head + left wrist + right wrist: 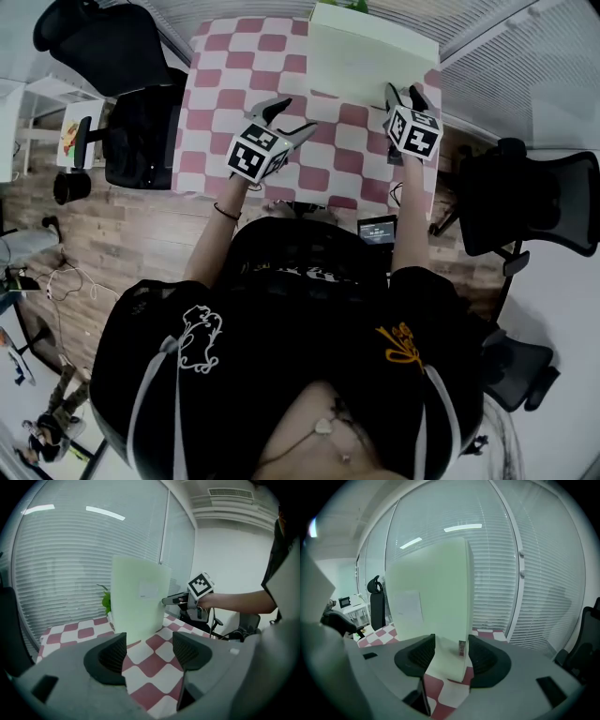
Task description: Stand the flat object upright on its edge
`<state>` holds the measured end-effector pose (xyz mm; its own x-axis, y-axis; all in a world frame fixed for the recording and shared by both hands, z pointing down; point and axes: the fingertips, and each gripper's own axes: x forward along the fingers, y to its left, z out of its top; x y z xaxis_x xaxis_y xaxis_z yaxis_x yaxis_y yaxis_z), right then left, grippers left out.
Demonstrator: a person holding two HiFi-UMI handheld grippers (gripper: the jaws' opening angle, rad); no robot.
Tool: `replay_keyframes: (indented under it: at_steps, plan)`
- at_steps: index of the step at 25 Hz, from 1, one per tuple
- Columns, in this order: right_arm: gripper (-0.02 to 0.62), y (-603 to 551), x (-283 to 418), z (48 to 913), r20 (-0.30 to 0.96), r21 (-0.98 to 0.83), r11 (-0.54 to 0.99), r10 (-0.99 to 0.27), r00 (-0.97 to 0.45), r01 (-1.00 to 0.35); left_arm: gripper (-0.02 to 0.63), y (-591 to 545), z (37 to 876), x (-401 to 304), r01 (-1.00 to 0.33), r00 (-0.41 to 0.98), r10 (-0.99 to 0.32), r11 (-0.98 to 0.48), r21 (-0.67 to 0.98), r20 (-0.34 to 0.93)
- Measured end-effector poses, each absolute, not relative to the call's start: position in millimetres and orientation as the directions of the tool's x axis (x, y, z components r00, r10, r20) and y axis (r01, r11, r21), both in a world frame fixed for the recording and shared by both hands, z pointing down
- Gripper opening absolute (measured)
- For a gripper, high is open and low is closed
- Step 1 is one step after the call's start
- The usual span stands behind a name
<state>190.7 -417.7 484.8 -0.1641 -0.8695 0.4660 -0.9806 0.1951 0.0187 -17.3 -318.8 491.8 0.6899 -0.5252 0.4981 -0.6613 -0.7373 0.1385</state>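
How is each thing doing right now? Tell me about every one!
Pale green box: standing upright on its edge on the checkered table.
Left tongs: open, empty, away from the box.
Right tongs: apart around the box's near corner; I cannot tell if they are squeezing it.

- Losing the top of the board (370, 56) past the upper edge in head view.
- Seeing only a few leaves of the plant (107, 601), the rest sitting behind the board.
- Not resolving print on the board's label (149, 588): too blurred.
- Not reading the sticker (461, 648) on the board's side: too small.
- Losing most of the board's bottom edge behind the body of the right gripper (451, 652).
- Not reading the small screen (377, 229) below the table (319, 173): too small.
- Clipping the right-hand chair (544, 202) at the frame edge in head view.
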Motion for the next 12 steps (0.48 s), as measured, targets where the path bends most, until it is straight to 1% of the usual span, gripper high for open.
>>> replay_keyframes:
  at_steps: [4, 12]
  plan:
    - [0.222, -418.5, 189.8, 485.4, 0.476, 0.026, 0.182, -0.867, -0.148, -0.983, 0.314, -301.9, 497.4, -32.4, -0.679, 0.691, -0.529, -0.709, 0.19, 0.493]
    - [0.222, -410.3, 198.6, 478.9, 0.476, 0.017, 0.101, -0.876, -0.081, -0.995, 0.305, -285.9, 490.2, -52.1, -0.691, 0.695, -0.55, -0.689, 0.219, 0.464]
